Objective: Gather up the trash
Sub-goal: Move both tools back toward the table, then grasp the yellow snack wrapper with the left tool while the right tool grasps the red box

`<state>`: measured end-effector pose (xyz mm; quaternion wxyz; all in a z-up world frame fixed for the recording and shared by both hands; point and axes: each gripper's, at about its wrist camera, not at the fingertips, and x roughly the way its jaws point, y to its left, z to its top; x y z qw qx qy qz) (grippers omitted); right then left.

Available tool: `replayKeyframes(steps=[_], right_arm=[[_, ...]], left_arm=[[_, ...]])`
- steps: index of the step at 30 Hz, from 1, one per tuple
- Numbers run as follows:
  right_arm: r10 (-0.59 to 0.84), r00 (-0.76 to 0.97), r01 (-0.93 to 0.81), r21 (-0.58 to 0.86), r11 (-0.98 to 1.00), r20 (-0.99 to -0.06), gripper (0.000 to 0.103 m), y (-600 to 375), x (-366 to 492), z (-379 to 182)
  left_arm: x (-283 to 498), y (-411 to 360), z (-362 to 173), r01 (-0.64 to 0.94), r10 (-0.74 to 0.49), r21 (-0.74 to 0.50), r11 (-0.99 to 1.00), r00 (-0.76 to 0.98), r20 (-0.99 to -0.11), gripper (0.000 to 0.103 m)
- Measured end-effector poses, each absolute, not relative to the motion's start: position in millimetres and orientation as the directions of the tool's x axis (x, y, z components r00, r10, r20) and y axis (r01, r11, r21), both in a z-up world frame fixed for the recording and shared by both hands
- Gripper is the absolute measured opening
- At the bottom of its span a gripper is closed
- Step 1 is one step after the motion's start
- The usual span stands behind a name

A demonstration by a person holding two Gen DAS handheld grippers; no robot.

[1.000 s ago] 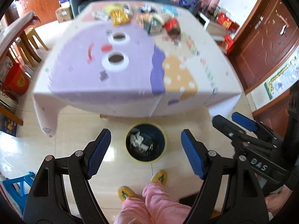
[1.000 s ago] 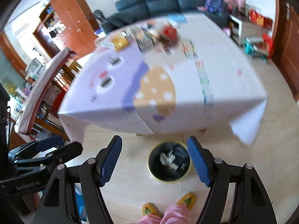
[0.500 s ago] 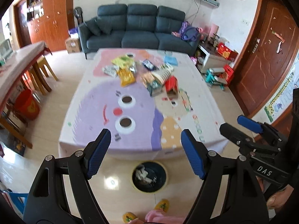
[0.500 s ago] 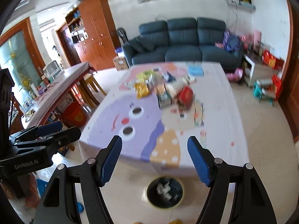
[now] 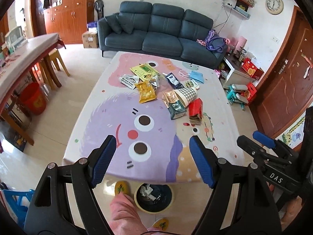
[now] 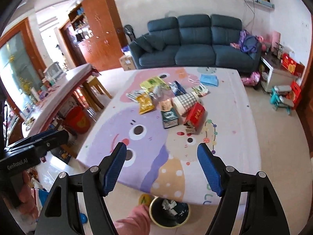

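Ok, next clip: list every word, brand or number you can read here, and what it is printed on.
"DAS": on the body of the right tongs, seen from the left wrist view.
"GenRobot.AI": on the body of the left tongs, seen from the right wrist view.
Snack wrappers, red box, wall clock: print too small to read.

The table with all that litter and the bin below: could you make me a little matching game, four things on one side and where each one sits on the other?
Things:
1. yellow snack bag
2. red carton
3. blue face mask
4. trash bin

Places:
A. on the floor, below the table's near edge
B. far side of the pile, towards the sofa
C. left part of the pile, by the purple patch of the tablecloth
D. right near corner of the pile, lying on its side

Pairs: 1-C, 2-D, 3-B, 4-A
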<state>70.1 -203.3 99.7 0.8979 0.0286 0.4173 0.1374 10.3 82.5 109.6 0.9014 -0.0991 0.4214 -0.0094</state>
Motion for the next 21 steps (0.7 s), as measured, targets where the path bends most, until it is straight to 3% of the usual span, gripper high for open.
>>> replayKeyframes(steps=[14, 21], right_arm=[[0.131, 0.457, 0.101, 0.198, 0.975, -0.880, 0.075, -223, 275, -26], [0.100, 0.344, 0.203, 0.178, 0.963, -0.934, 0.062, -226, 334, -100]], left_arm=[[244, 120, -3, 0.042, -0.275, -0.284, 0.958, 0.417, -0.866, 0.075], [321, 117, -59, 0.063, -0.301, -0.297, 0.953, 0.313, -0.901, 0.075]])
